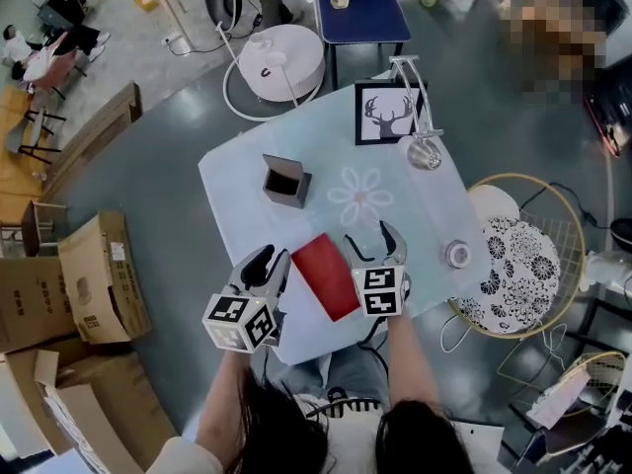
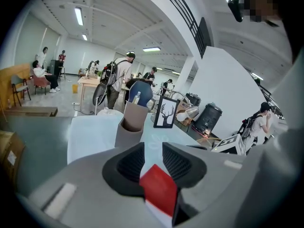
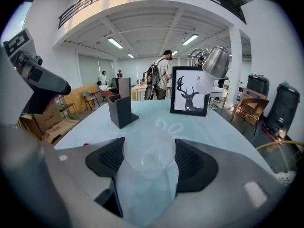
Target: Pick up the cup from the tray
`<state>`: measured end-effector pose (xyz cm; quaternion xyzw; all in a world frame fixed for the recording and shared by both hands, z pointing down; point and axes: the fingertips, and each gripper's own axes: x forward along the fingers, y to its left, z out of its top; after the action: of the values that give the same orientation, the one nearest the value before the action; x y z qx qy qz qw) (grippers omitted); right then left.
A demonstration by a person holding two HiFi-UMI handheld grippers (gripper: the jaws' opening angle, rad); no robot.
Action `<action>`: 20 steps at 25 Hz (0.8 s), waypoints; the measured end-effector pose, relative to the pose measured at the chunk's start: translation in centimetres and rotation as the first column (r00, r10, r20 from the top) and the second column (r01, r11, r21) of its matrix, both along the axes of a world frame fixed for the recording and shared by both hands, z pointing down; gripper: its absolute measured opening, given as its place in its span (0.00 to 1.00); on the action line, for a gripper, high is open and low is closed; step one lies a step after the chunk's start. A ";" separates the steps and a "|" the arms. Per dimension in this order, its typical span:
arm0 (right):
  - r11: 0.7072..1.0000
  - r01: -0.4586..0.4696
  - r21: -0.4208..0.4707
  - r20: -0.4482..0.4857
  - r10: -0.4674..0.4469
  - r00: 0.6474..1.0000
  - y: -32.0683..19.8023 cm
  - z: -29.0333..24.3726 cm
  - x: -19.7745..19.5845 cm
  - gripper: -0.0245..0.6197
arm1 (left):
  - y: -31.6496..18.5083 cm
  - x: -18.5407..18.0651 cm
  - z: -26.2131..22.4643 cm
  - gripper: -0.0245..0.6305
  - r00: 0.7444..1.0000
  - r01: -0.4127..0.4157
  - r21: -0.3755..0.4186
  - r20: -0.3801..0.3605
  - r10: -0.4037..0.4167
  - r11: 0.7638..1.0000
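Now, over the pale blue table point(image 1: 237, 181) and just beside the flat red tray point(image 1: 326, 276), my right gripper point(image 3: 150, 163) is clamped on the clear thin-walled plastic cup point(image 3: 148, 148).
I judge it light, slippery and crushable, so squeeze mid-wall gently. My left gripper point(image 2: 153, 158) stands narrowly apart around something red; I can't tell if it pinches.

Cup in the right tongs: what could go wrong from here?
1. The clear cup looks thin; the right tongs clamp its wall, so it may buckle or slip out.
2. The left tongs seem to pinch the red tray near the table edge; a jerk may drag it off.
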<state>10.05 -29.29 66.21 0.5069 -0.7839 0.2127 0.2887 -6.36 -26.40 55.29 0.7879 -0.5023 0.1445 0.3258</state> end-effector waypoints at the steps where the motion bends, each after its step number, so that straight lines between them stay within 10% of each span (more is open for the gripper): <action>1: 1.000 0.005 0.004 -0.009 -0.005 1.000 0.0 0.1 -0.1 0.59 | 0.0 0.0 0.0 0.38 1.000 -0.003 0.000 0.001 0.003 1.000; 20: 0.993 -0.039 0.110 -0.006 0.040 0.999 0.3 -2.1 0.4 0.64 | 1.4 -0.4 0.1 0.38 0.999 0.006 0.011 0.042 -0.006 1.000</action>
<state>10.40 -29.00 64.09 0.5385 -0.7829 0.1726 0.2593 -6.76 -25.00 55.36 0.7848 -0.5123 0.1574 0.3113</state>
